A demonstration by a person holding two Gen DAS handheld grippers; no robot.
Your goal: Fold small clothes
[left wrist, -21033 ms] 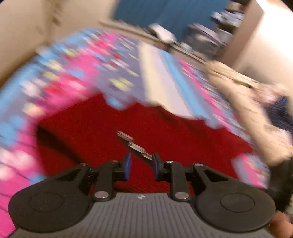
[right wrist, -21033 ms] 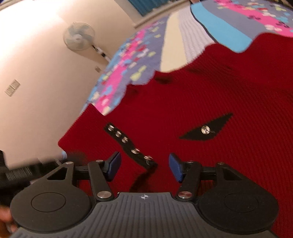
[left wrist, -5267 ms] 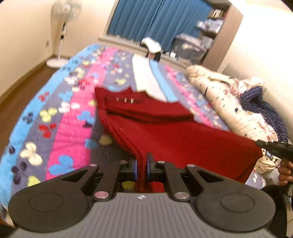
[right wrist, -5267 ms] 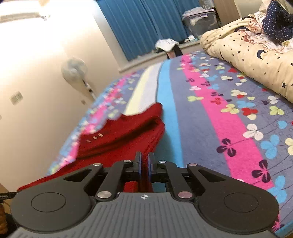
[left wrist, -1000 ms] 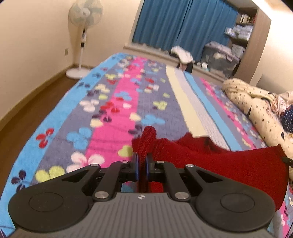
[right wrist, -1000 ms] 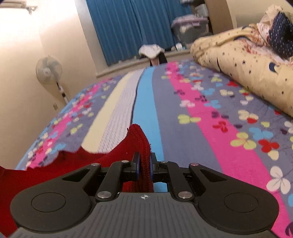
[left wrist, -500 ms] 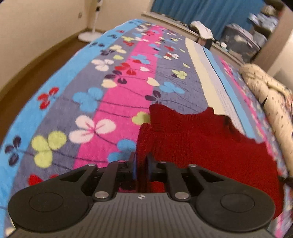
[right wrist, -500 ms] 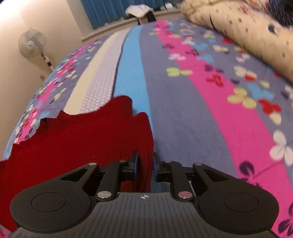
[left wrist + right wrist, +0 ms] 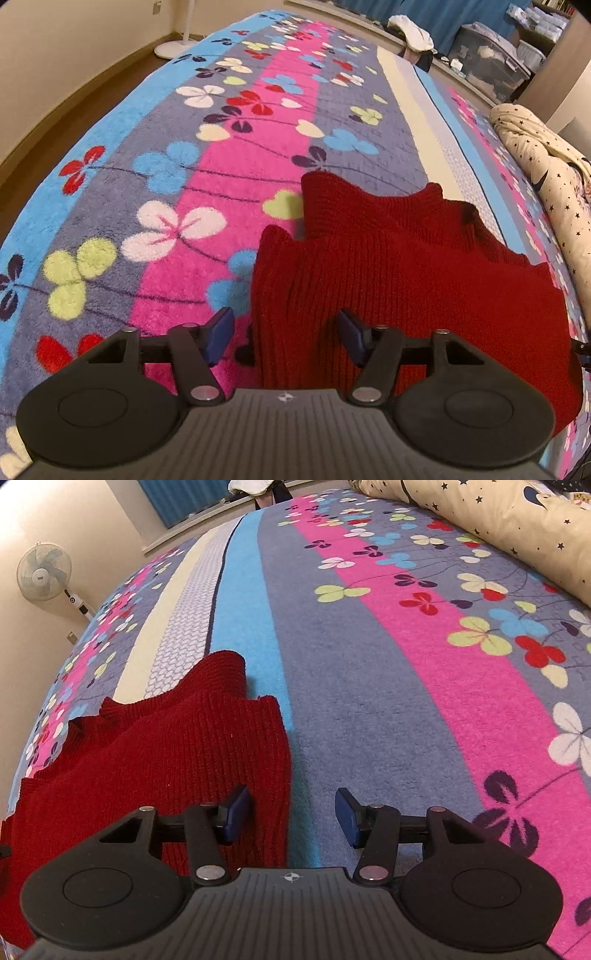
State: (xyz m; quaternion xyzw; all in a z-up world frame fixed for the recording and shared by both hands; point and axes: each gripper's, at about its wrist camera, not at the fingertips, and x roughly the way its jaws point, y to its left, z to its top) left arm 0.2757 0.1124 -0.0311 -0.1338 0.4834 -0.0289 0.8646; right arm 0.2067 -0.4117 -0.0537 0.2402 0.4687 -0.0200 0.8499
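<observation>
A dark red knitted sweater (image 9: 399,280) lies folded on the flowered blanket (image 9: 155,155), its upper layer laid over a lower one that sticks out beyond it. My left gripper (image 9: 286,334) hangs over the sweater's left edge; its jaws are opening and the blue pads stand apart from the knit, which lies loose between them. In the right wrist view the same sweater (image 9: 166,760) fills the lower left. My right gripper (image 9: 291,818) is over its right edge with jaws opening; the edge lies between the pads, untouched.
The striped blanket (image 9: 406,672) spreads far beyond the sweater on both sides. A cream star-print duvet (image 9: 509,520) is bunched along the right. A standing fan (image 9: 44,574) is by the wall, and storage boxes (image 9: 491,62) sit past the bed's far end.
Both grippers went from shut on the sweater's folded edge to open and sank toward the bed. The lifted edge has dropped flat onto the lower layer.
</observation>
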